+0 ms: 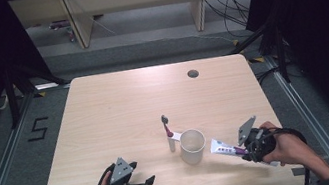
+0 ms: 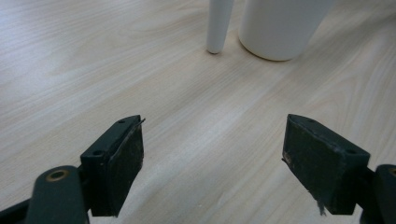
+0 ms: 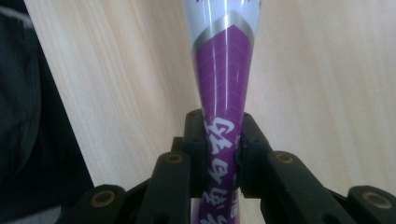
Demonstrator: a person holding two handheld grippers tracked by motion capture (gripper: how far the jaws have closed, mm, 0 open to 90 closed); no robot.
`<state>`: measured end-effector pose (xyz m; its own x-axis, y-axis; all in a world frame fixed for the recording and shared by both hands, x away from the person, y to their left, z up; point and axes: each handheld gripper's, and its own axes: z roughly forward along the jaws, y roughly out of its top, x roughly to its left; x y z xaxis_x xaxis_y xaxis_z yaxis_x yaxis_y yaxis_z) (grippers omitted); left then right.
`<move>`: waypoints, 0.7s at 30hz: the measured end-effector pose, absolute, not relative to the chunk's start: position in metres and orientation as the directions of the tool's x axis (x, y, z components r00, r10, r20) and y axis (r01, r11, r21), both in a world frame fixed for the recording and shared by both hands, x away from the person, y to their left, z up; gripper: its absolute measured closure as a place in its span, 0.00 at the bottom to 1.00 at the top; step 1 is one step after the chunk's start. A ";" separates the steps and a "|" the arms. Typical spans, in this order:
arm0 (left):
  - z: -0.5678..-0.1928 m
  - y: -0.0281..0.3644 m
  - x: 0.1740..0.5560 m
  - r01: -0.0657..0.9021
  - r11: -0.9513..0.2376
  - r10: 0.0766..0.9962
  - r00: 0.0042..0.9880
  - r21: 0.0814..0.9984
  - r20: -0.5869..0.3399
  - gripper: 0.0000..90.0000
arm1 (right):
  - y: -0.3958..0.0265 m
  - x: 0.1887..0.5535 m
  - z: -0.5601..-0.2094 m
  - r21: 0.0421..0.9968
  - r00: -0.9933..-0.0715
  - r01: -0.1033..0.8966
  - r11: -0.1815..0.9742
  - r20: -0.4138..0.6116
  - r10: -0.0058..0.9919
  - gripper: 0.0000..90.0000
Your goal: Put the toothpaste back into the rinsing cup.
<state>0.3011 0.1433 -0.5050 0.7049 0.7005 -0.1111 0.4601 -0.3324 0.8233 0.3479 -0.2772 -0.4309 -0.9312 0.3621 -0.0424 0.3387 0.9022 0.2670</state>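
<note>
Left gripper (image 1: 151, 180): at the near left edge of the table, held low in the person's left hand; its jaws stand wide apart with nothing between them, only bare wood showing in the gap in the left gripper view (image 2: 212, 154).
Right gripper (image 1: 242, 151): near the table's near right corner, in the person's right hand, pointing left toward the cup; its jaws are clamped on the toothpaste tube, one pad on each flat side, as the right gripper view (image 3: 223, 140) shows.
Toothpaste tube (image 1: 223, 147): purple and white, gripped at its purple part, its wider white end sticking out toward the cup and stopping just short of it; it looks raised off the wood.
Cup (image 1: 192, 145): white, upright, in the middle of the table's near half, between the two grippers and closer to the right one.
Toothbrush (image 1: 168, 132): just left of the cup, leaning, dark head up.
Table (image 1: 119, 105): light wood, with a small round hole (image 1: 193, 73) near the far edge.
</note>
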 end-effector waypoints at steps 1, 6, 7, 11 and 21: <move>-0.505 0.143 0.301 0.460 -0.332 0.701 0.705 0.823 -0.111 0.22 | -0.277 0.348 -0.431 0.267 -0.931 0.339 0.902 -0.042 0.362 0.86; -0.505 0.143 0.302 0.455 -0.332 0.699 0.707 0.826 -0.108 0.22 | -0.291 0.342 -0.417 0.408 -0.908 0.357 0.840 -0.059 0.415 0.86; -0.505 0.143 0.302 0.455 -0.334 0.698 0.708 0.826 -0.108 0.22 | -0.294 0.343 -0.416 0.435 -0.903 0.360 0.825 -0.061 0.426 0.86; -0.505 0.145 0.303 0.462 -0.352 0.704 0.704 0.814 -0.095 0.22 | -0.299 0.347 -0.415 0.488 -0.897 0.353 0.798 -0.066 0.436 0.86; -0.505 0.144 0.303 0.461 -0.330 0.706 0.700 0.824 -0.109 0.22 | -0.293 0.357 -0.412 0.646 -0.859 0.375 0.664 -0.027 0.511 0.86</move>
